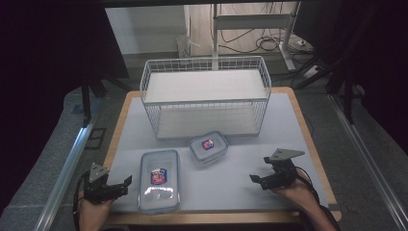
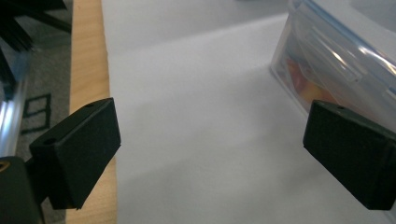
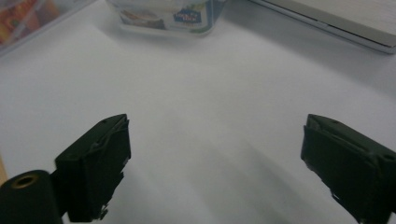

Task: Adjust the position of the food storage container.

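Note:
A large clear lidded container (image 1: 159, 180) with a red and blue label lies on the white mat near the front edge. A smaller square container (image 1: 208, 147) of the same kind sits behind it, just in front of the wire rack. My left gripper (image 1: 122, 185) rests at the front left, beside the large container (image 2: 336, 60), open with nothing between its jaws (image 2: 210, 149). My right gripper (image 1: 260, 169) stands open at the front right, over bare mat (image 3: 215, 158), pointing toward the small container (image 3: 168, 14). A corner of the large container (image 3: 23, 18) shows at the upper left of the right gripper view.
A white two-level wire rack (image 1: 206, 96) stands at the back middle of the table, and its base edge (image 3: 336, 21) shows in the right gripper view. The wooden table edge (image 2: 86, 56) runs left of the mat. Bare mat (image 1: 226, 183) lies between the grippers.

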A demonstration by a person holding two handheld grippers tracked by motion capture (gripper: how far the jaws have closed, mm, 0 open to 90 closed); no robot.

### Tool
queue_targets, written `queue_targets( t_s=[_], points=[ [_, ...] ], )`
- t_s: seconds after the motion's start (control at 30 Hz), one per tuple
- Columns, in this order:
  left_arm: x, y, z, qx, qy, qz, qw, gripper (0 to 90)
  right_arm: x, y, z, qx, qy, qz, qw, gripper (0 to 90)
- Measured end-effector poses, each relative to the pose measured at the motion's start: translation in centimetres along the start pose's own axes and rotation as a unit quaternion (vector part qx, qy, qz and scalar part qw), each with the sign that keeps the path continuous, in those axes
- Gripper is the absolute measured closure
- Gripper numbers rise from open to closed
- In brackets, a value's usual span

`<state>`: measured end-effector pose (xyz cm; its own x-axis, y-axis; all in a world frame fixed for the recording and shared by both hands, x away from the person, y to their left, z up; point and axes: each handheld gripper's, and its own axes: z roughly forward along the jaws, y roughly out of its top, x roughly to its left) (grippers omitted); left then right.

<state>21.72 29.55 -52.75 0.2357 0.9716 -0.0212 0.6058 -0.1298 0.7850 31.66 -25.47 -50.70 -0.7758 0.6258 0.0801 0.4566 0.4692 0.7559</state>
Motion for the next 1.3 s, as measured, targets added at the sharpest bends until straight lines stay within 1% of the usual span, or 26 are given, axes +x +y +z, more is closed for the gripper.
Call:
queue_targets(
  t_s=[0.07,0.13,0.17,0.23,0.27,0.33,0.47,0.53,0.57,0.67,0.77,0.83,0.9,0.97,1.0,1.03,1.07,1.17,1.2,1.23,1.3],
  points=[
    [0.1,-0.1,0.0,-0.015,-0.011,0.002,0.9998,2.4,-0.2,0.0,-0.1,-0.003,0.003,0.010,0.9999,11.4],
    [0.1,-0.1,0.1,-0.019,-0.022,-0.001,0.9996,2.4,-0.4,0.0,-0.1,-0.002,0.004,0.017,0.9998,13.5],
    [0.2,-0.1,0.1,-0.021,-0.025,-0.001,0.9994,2.7,-0.5,0.0,-0.1,-0.001,0.003,0.016,0.9999,14.2],
    [0.1,0.0,0.0,-0.031,-0.027,-0.001,0.9992,2.9,-0.6,0.0,0.0,0.001,0.004,0.013,0.9999,17.2],
    [0.0,0.1,0.0,-0.034,-0.026,0.000,0.9991,3.0,-0.5,0.0,0.0,0.006,0.007,0.012,0.9999,17.9],
    [-0.1,0.1,0.0,-0.038,-0.027,0.000,0.9989,3.0,-0.5,0.0,0.0,0.007,0.009,0.011,0.9999,18.4],
    [-0.2,0.1,0.3,-0.030,-0.031,0.004,0.9991,3.0,-0.4,0.0,0.2,0.011,0.013,0.007,0.9998,19.9],
    [-0.3,0.1,0.3,-0.029,-0.034,0.004,0.9990,3.2,-0.3,0.0,0.4,0.020,0.015,0.005,0.9997,20.6],
    [-0.3,0.1,0.4,-0.030,-0.035,0.005,0.9989,3.2,-0.3,0.0,0.4,0.020,0.015,0.005,0.9997,20.6],
    [-0.6,0.2,0.5,-0.027,-0.036,0.014,0.9989,3.6,-0.2,0.0,0.5,0.032,0.009,-0.004,0.9994,22.1],
    [-0.7,0.1,0.6,-0.024,-0.036,0.020,0.9989,3.7,-0.3,0.1,0.5,0.028,0.018,0.002,0.9994,25.4],
    [-0.6,0.2,0.5,-0.027,-0.035,0.018,0.9988,3.7,-0.2,0.4,0.4,0.024,0.020,0.002,0.9995,28.0],
    [-0.5,0.1,0.5,-0.029,-0.037,0.015,0.9988,3.6,0.0,0.8,0.5,0.026,0.027,-0.002,0.9993,32.4],
    [-0.5,0.1,0.5,-0.031,-0.037,0.011,0.9988,3.7,0.1,1.2,0.6,0.027,0.039,0.000,0.9989,37.1],
    [-0.4,0.1,0.5,-0.030,-0.036,0.011,0.9988,3.7,0.1,1.5,0.7,0.029,0.045,-0.001,0.9986,40.8],
    [-0.4,0.0,0.5,-0.029,-0.035,0.012,0.9989,3.8,0.2,2.0,0.9,0.033,0.051,-0.009,0.9981,46.1],
    [-0.4,0.0,0.6,-0.028,-0.035,0.012,0.9989,3.8,0.2,2.0,0.9,0.033,0.051,-0.009,0.9981,46.1],
    [-0.5,0.0,0.7,-0.023,-0.033,0.015,0.9991,4.1,0.3,2.8,1.2,0.035,0.058,-0.019,0.9975,54.7],
    [-0.6,0.1,0.7,-0.018,-0.033,0.016,0.9991,4.3,0.3,3.1,1.3,0.035,0.059,-0.022,0.9974,58.1],
    [-0.6,0.1,0.7,-0.015,-0.033,0.016,0.9992,4.9,0.3,3.6,1.5,0.035,0.061,-0.026,0.9972,63.6],
    [-0.6,0.1,0.7,-0.013,-0.030,0.017,0.9993,5.2,0.5,4.5,1.9,0.033,0.064,-0.036,0.9968,70.9]
  ],
)
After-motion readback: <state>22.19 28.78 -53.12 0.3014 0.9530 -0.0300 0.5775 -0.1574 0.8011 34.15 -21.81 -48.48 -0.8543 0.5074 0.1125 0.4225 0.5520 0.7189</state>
